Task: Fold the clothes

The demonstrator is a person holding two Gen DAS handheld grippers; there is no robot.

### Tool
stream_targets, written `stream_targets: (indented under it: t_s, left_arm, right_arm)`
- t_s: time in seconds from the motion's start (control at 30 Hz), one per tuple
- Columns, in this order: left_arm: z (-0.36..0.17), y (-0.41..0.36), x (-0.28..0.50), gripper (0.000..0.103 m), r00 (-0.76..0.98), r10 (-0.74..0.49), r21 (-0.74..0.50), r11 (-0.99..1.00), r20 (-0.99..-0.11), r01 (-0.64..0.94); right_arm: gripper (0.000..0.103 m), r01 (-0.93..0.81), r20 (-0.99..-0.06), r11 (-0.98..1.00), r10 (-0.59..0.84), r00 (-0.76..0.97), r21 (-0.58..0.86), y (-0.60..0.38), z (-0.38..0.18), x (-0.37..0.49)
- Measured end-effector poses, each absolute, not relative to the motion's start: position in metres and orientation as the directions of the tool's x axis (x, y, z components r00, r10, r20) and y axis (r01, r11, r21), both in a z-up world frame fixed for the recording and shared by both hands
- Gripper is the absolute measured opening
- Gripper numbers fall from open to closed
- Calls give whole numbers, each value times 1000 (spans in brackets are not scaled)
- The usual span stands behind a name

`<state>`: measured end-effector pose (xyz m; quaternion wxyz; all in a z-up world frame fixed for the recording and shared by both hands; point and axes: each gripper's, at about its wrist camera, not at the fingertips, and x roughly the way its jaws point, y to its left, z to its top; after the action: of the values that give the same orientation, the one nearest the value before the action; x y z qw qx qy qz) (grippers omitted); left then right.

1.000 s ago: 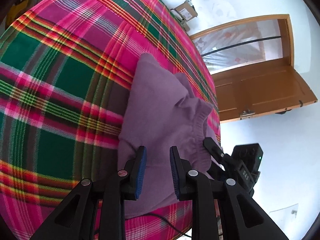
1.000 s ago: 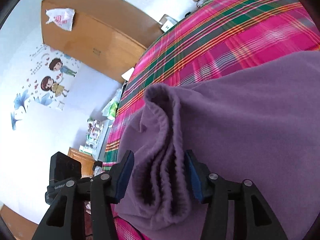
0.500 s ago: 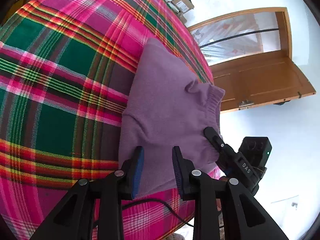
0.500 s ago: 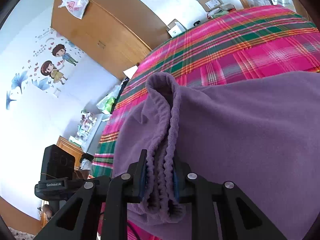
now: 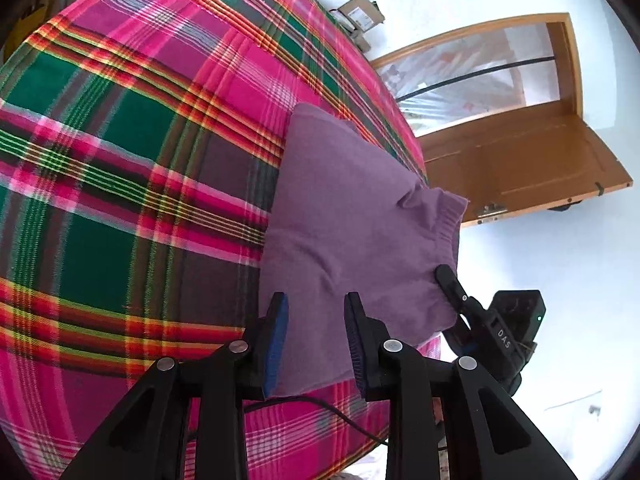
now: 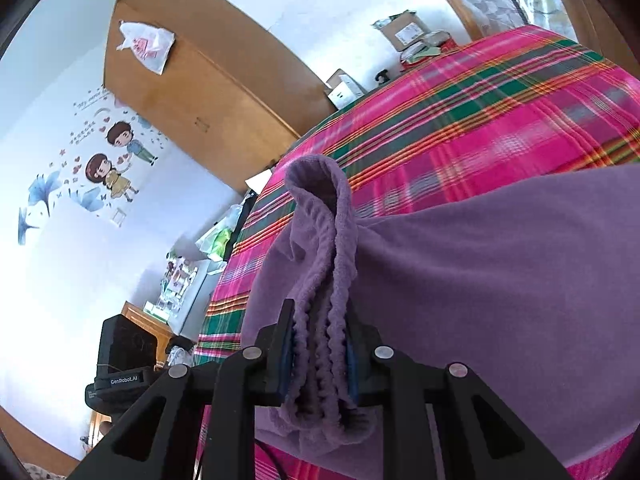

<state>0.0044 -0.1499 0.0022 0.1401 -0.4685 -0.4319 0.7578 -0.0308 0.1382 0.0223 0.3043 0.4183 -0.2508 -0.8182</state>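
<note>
A purple fleece garment (image 5: 344, 216) lies on the pink and green plaid bed cover (image 5: 120, 160), near its right edge. My right gripper (image 6: 320, 316) is shut on the bunched elastic waistband (image 6: 320, 240), which stands up in folds between the pads. In the left wrist view the right gripper (image 5: 448, 280) holds the garment's raised near-right corner off the cover. My left gripper (image 5: 316, 312) hovers just over the garment's near edge. It is open, its blue pads apart and pressing on nothing.
A black cable (image 5: 340, 412) runs over the cover below the garment. The bed's edge drops to a white floor on the right, with an open wooden door (image 5: 520, 168) beyond. A wooden wardrobe (image 6: 200, 92) and cardboard boxes (image 6: 404, 28) stand past the far side.
The right gripper closed on the waistband and raised it, pulling that corner up off the cover. The left gripper's jaws widened slightly and it stayed over the near edge.
</note>
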Motion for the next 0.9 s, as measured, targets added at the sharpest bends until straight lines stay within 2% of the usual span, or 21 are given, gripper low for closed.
stream_targets:
  t_s: [0.5, 0.73, 0.9]
  left_arm:
    - [-1, -148, 1, 30, -489, 619, -768, -611, -615, 192]
    - [0, -152, 1, 30, -485, 618, -764, -619, -618, 185]
    - [3, -156, 4, 30, -493, 616, -765, -618, -615, 181]
  right_arm:
    - [24, 195, -586, -719, -668, -459, 667, 162, -12, -38]
    - [31, 207, -647, -817, -559, -519, 539, 160, 0, -31]
    - [31, 211, -624, -856, -493, -606, 471, 166, 24, -30]
